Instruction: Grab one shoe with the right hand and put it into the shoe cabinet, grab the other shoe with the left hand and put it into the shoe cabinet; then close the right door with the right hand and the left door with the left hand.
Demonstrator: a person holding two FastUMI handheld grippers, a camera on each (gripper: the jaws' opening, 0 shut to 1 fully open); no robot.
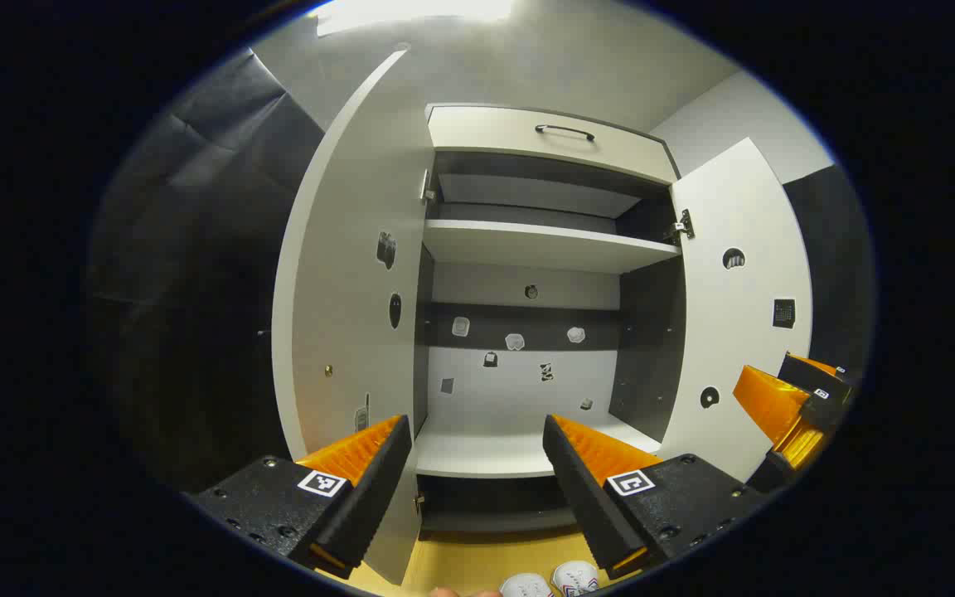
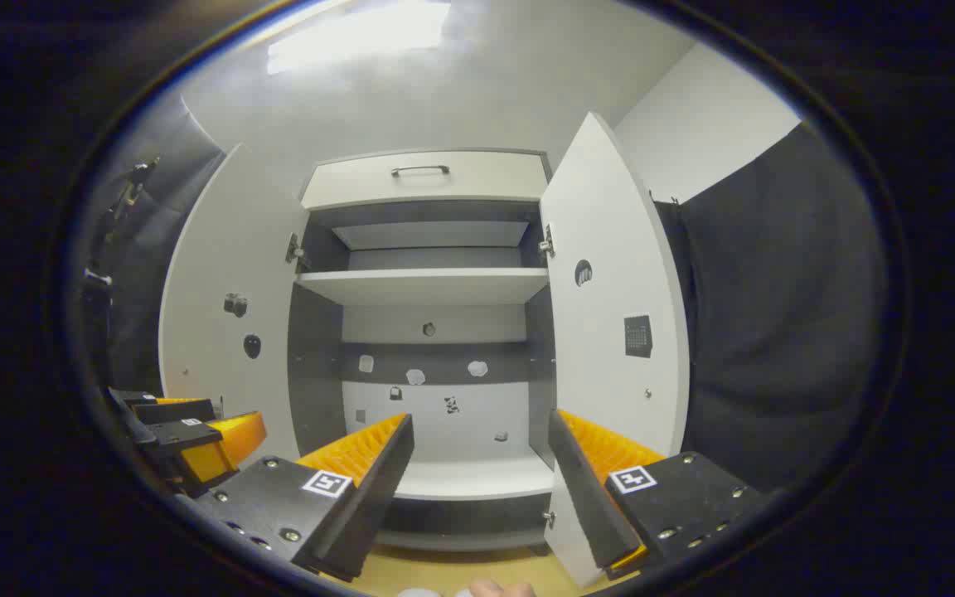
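In the left gripper view the left gripper (image 1: 477,464) hung spread wide with nothing between its fingers, aimed straight into the shoe cabinet (image 1: 527,249) — I took that for a start pose, both doors swung out so the shelves could take the shoes. The left door (image 1: 345,274) stood just beyond its left finger, the right door (image 1: 734,307) beyond its right one, with the right gripper (image 1: 784,414) farther out past that. The two shoes (image 1: 552,582) lay low on the wooden floor (image 1: 461,560), beneath and just behind its right finger — pale, rounded toes, mostly cut off by the edge

In the right gripper view the right gripper (image 2: 482,464) was likewise wide open and empty, facing the lower shelf (image 2: 477,479). The right door (image 2: 610,307) rose just over its right finger; the left gripper (image 2: 196,435) sat off beside its left finger, before the left door (image 2: 229,274). At the bottom edge, under the fingers, pale slivers could be the shoes — too little to tell
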